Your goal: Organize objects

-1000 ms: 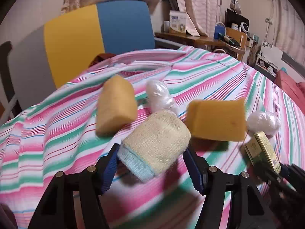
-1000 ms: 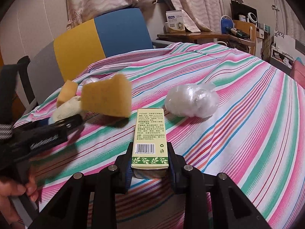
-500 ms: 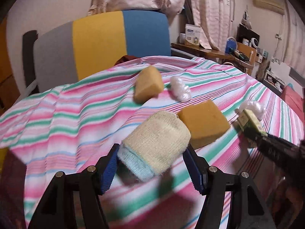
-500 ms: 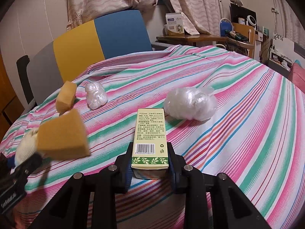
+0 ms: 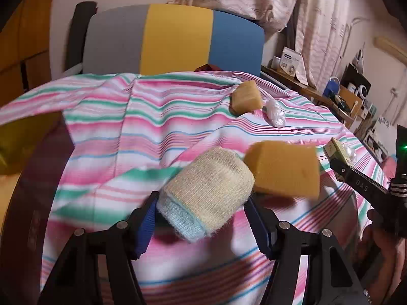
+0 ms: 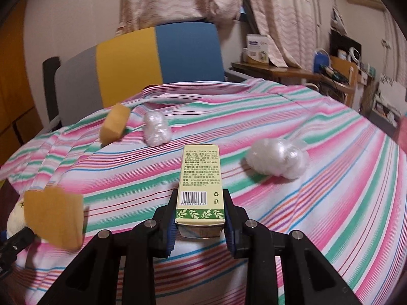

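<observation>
Already the left gripper (image 5: 203, 218) was clamped on a rolled knit sock (image 5: 207, 193), which sat skewed between the pads, its blue cuff poking out low; a jolt could have let the soft roll squirm free. Just ahead to its right, a large yellow sponge (image 5: 283, 170) seemed to ride against the roll and might have tumbled. The right gripper (image 6: 200, 219) pinched the base of a slim green box (image 6: 200, 178), whose long end could have levered out. Farther beyond on the striped cloth (image 6: 330, 203) lay a small sponge (image 6: 114, 125) and two plastic wads (image 6: 156, 128).
</observation>
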Demonstrator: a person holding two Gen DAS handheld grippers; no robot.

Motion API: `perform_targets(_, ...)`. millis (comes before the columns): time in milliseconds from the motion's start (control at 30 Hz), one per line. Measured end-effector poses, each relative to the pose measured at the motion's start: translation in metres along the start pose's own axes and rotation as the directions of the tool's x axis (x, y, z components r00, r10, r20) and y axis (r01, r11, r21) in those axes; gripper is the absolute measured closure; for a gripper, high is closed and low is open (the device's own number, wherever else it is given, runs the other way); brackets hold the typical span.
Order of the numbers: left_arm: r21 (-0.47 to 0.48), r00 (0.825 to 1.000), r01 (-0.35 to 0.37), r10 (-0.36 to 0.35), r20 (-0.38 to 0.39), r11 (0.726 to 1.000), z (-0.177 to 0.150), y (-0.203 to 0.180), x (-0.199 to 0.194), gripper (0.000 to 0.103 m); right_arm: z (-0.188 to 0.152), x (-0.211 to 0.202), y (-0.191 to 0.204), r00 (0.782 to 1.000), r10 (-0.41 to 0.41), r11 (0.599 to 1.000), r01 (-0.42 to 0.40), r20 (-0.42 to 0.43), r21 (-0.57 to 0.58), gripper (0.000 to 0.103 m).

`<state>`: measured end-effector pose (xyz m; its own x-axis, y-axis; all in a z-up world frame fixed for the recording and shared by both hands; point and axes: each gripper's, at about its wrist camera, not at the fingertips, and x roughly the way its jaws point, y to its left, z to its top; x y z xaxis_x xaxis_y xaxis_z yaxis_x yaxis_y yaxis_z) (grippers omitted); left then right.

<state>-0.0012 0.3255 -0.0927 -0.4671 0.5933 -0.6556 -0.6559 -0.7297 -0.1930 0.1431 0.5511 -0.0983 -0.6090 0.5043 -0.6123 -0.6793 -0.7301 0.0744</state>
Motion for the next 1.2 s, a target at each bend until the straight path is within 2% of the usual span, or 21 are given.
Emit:
perform_targets(133,-0.014,1.000,0.006,-0.006,0.007,1.000,-0.008,0.005,-0.010,0.036,-0.001,-0.001,0.011,1.000,0.016,0.998,-0.016,0.001,-0.056,0.073)
perform_targets(367,-0.063,1.000,0.019,-0.020,-0.009,0.998,-0.015,0.018,-0.015,0.036,-0.002,0.015,0.021,0.993,0.055,0.993,-0.065,-0.101,-0.099,0.072)
perform_targets(433,-0.064,1.000,0.024,-0.025,-0.010,0.998,-0.017,0.018,-0.016,0.036,-0.003,0.017,0.020,0.991,0.071,0.992,-0.082,-0.115,-0.092,0.067)
perform_targets(500,-0.053,1.000,0.028,-0.028,-0.013,0.998,-0.021,0.017,-0.018,0.036,-0.003,0.014,0.017,0.990,0.090,0.992,-0.099,-0.111,-0.075,0.057)
perform_targets(567,-0.040,1.000,0.029,-0.029,-0.010,0.999,-0.024,0.016,-0.020,0.036,-0.002,0.000,0.016,0.993,0.098,0.992,-0.102,-0.064,-0.069,0.053)
perform_targets(633,-0.037,1.000,0.030,-0.030,-0.007,0.999,-0.026,0.015,-0.021,0.036,-0.003,-0.021,0.017,0.993,0.118,0.991,-0.118,0.003,-0.064,0.044)
perform_targets(667,-0.040,0.999,0.034,-0.034,-0.007,0.999,-0.026,0.016,-0.022,0.036,-0.004,-0.031,0.019,0.987,0.158,0.986,-0.156,0.031,-0.057,0.036)
perform_targets(700,-0.044,0.999,0.038,-0.038,-0.007,0.998,-0.026,0.017,-0.021,0.036,-0.004,-0.039,0.022,0.978,0.204,0.978,-0.202,0.045,-0.051,0.030)
perform_targets(767,-0.051,0.999,0.047,-0.047,-0.008,0.998,-0.025,0.019,-0.020,0.036,-0.006,-0.049,0.033,0.945,0.324,0.945,-0.321,0.040,-0.056,0.027)
perform_targets(867,-0.058,0.999,0.053,-0.053,-0.005,0.997,-0.025,0.019,-0.021,0.036,-0.007,-0.045,0.055,0.895,0.445,0.891,-0.446,-0.037,-0.088,0.026)
perform_targets(933,-0.061,0.998,0.057,-0.057,-0.005,0.997,-0.025,0.020,-0.021,0.036,-0.007,-0.035,0.070,0.870,0.484,0.864,-0.493,-0.097,-0.101,0.026)
perform_targets(1000,-0.064,0.998,0.059,-0.060,-0.006,0.996,-0.025,0.020,-0.020,0.036,-0.009,-0.024,0.080,0.855,0.502,0.853,-0.514,-0.133,-0.088,0.027)
perform_targets(1067,-0.067,0.998,0.065,-0.065,-0.007,0.996,-0.025,0.021,-0.021,0.036,-0.011,-0.016,0.077,0.832,0.540,0.838,-0.545,-0.128,-0.005,0.027)
perform_targets(1100,-0.071,0.998,0.069,-0.070,-0.006,0.995,-0.026,0.022,-0.021,0.036,-0.012,-0.012,0.074,0.817,0.563,0.826,-0.563,-0.126,0.044,0.027)
perform_targets(1167,-0.073,0.997,0.073,-0.074,-0.006,0.995,-0.026,0.022,-0.021,0.036,-0.018,-0.002,0.076,0.765,0.628,0.778,-0.614,-0.144,0.131,0.027)
perform_targets(1200,-0.073,0.997,0.073,-0.074,-0.006,0.995,-0.026,0.022,-0.021,0.036,-0.022,0.001,0.082,0.751,0.639,0.769,-0.625,-0.165,0.135,0.027)
